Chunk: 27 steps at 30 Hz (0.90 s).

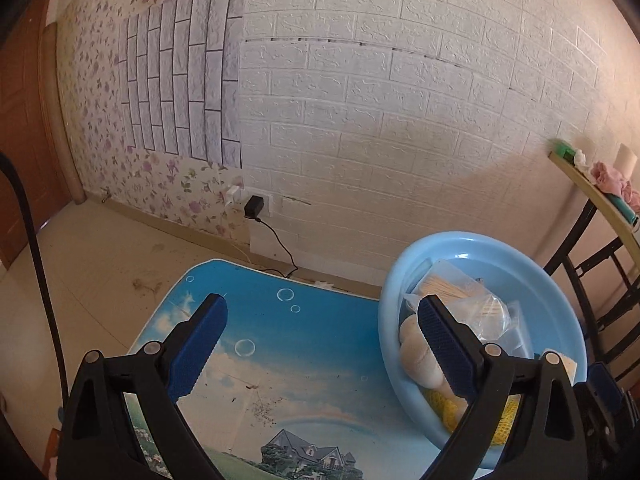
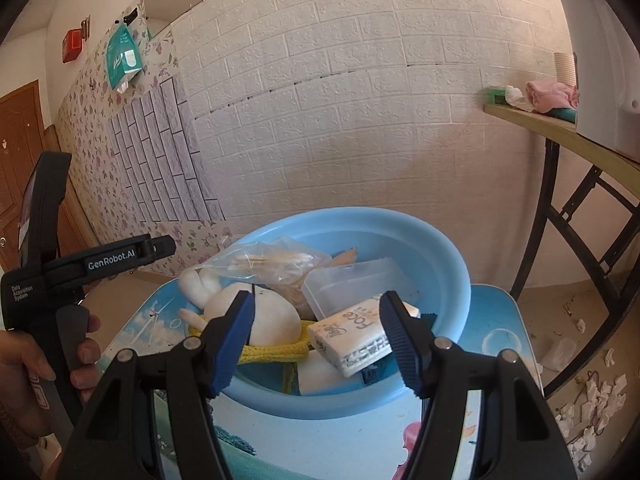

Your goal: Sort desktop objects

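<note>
Sorting step: objects already lie in the blue basin (image 2: 448, 264); tabletop (image 1: 320, 340) ahead looks bare.
Left claw (image 1: 320, 332): spread wide, nothing between its pads, poised over the tabletop beside the basin.
Right claw (image 2: 316, 332): half open over the basin rim, gripping nothing; white box (image 2: 352, 340) and plush toy (image 2: 264, 312) lie just beyond.
Advice: keep both claws clear of the rim; check the tabletop for stragglers before reaching again.

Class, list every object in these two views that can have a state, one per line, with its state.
left gripper: open, empty, over the tabletop.
right gripper: open, nothing gripped, at the basin.
blue basin: upright, filled with items.
clear plastic box: lid on.
plastic bag: holds sticks; seal not visible.
</note>
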Each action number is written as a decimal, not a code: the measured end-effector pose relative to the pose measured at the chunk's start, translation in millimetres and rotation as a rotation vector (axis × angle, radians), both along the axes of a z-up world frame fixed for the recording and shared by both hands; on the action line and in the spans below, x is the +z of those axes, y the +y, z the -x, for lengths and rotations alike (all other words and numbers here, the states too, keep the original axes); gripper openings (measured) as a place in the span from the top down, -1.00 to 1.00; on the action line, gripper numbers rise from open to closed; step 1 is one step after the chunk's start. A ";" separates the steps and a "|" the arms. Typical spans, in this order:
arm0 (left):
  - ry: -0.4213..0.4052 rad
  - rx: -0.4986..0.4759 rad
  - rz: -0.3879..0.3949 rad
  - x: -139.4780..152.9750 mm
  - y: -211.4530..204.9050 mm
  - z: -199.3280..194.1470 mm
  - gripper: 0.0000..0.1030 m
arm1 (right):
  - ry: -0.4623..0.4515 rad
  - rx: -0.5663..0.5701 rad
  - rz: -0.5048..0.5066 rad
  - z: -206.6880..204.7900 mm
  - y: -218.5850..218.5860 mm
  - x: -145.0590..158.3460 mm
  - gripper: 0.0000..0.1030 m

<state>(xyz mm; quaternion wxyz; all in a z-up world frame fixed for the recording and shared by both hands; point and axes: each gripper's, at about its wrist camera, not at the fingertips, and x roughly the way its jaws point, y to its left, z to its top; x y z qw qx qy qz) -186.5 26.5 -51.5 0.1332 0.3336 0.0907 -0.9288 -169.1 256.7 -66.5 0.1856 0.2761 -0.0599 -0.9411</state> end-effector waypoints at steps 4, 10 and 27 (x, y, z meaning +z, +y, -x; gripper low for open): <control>-0.008 -0.012 0.001 -2.2 9.1 2.2 -0.87 | -0.033 -0.008 0.026 9.3 10.3 -9.2 -0.26; -0.023 -0.038 0.014 -6.8 21.5 5.5 -0.87 | -0.028 0.017 0.035 9.8 13.8 -13.8 -0.26; -0.035 -0.056 0.024 -5.7 17.9 -3.2 -0.87 | -0.024 0.030 0.019 1.7 4.8 -9.3 -0.26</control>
